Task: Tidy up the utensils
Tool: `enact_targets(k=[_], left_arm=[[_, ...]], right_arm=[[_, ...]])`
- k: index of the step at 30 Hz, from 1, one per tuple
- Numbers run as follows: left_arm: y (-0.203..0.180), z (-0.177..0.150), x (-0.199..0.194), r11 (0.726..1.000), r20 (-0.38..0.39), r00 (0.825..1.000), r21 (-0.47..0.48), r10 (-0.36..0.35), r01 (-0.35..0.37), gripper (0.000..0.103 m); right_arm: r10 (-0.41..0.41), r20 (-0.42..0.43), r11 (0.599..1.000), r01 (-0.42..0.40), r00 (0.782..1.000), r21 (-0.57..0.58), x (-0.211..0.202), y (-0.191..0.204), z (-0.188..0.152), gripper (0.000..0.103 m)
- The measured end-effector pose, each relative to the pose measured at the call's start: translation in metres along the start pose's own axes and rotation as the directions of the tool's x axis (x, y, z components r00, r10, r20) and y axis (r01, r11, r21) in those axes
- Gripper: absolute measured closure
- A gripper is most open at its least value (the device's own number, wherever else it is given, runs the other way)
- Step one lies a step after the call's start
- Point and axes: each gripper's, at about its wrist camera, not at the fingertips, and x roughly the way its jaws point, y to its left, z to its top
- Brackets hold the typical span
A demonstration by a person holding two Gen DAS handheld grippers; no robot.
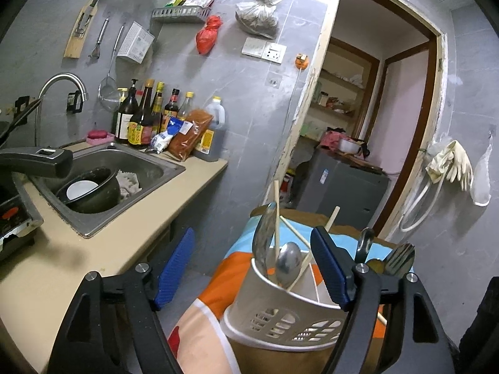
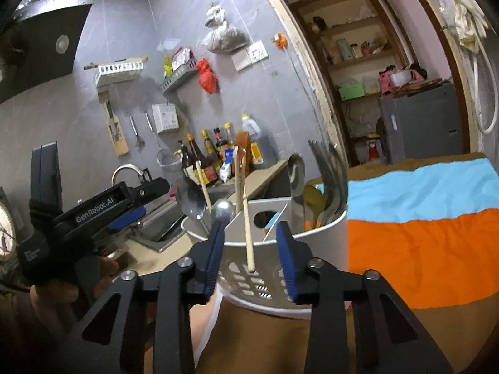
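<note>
A white plastic utensil caddy (image 1: pixel 280 314) stands on a table with a blue, orange and brown cloth (image 1: pixel 224 277). It holds metal spoons (image 1: pixel 288 263), wooden chopsticks (image 1: pixel 276 218) and forks (image 1: pixel 400 257). My left gripper (image 1: pixel 252 271) is open, its right pad at the caddy's rim, its left pad out over the floor. In the right wrist view the caddy (image 2: pixel 315 237) sits just past my right gripper (image 2: pixel 251 249), which is open and empty, a chopstick (image 2: pixel 246 218) showing between its pads. Spoons (image 2: pixel 190 196) and forks (image 2: pixel 330 180) stand upright inside. The left gripper (image 2: pixel 124 215) shows at left.
A beige counter (image 1: pixel 93 249) with a steel sink (image 1: pixel 103 184) holding a dark pot lies left. Sauce bottles (image 1: pixel 146 118) stand against the grey wall. A doorway (image 1: pixel 374 124) opens to a grey fridge (image 1: pixel 340 187) behind the table.
</note>
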Motion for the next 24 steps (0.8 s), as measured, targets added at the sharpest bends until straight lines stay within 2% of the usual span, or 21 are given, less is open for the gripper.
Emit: enact_targets(k=[5,12,18,24], left_arm=[[0.0,-0.003,-0.001,1.0,-0.005,1.0,0.015,-0.003,0.003,0.031],[-0.003,-0.004,-0.001,1.0,-0.013,1.0,0.024,-0.009,0.009,0.031],[-0.005,-0.005,0.0,1.0,-0.018,1.0,0.024,-0.016,0.017,0.031],[-0.017,-0.011,0.002,0.998,-0.041,0.999,0.058,-0.022,0.025,0.031]], right_arm=[[-0.007,-0.025,1.0,0.007,1.0,0.008,0.003,0.001,-0.007,0.086],[-0.019,-0.004,0.999,0.019,1.0,0.028,0.0,-0.003,-0.009,0.097],[-0.013,-0.004,0.999,0.013,1.0,0.033,-0.002,-0.002,-0.006,0.099],[-0.024,0.0,1.0,0.024,1.0,-0.002,-0.016,0.005,0.017,0.1]])
